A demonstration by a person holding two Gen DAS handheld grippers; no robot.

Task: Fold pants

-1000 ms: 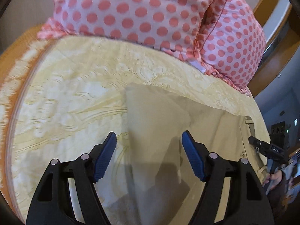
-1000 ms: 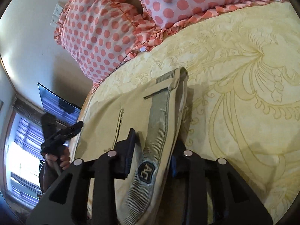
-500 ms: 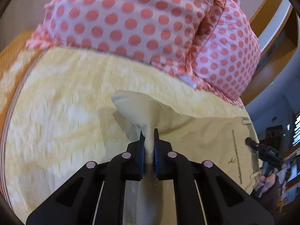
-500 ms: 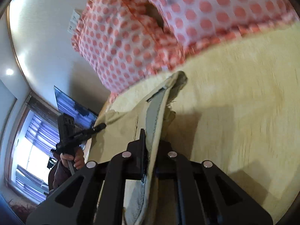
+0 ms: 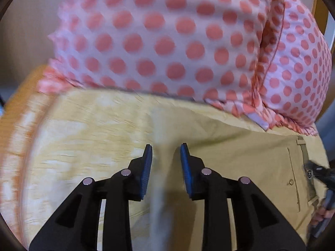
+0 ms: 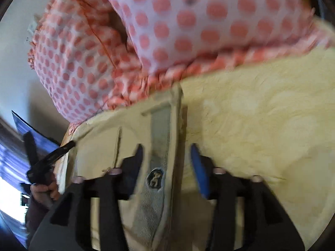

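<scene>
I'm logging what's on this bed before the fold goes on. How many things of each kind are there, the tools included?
Polka-dot pillows: 2, one and another
Khaki pants: 1
Yellow bedspread: 1
Tools: 2, left tool and right tool, both open astride the pants
Total: 6

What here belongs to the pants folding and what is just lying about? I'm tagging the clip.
Part of the job:
khaki pants, waistband
left gripper, open
right gripper, open

Just there:
polka-dot pillows
yellow bedspread
</scene>
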